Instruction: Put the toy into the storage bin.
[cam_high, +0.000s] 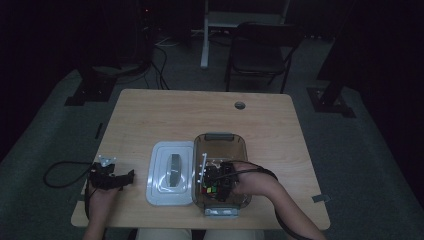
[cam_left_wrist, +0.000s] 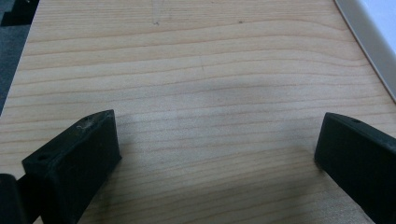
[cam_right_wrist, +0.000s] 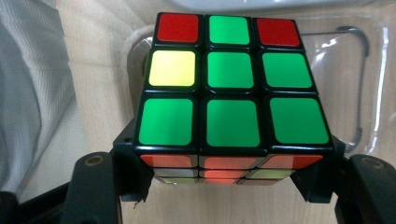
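Right gripper (cam_high: 218, 181) is clamped on the puzzle cube (cam_right_wrist: 231, 88) and has it low inside the clear bin (cam_high: 239, 143), so the placing step looks nearly done and next comes a gentle release, while the left gripper (cam_high: 114, 179) rests on the table (cam_high: 175, 115), jaws apart

Two black jaws rise from the bottom corners of the frame, one at lower left, one at lower right, standing wide apart with nothing between them. The left gripper (cam_left_wrist: 219, 154) hangs over the pale wooden table (cam_left_wrist: 196, 70). A white lid's edge (cam_left_wrist: 373, 37) crosses the upper right corner.
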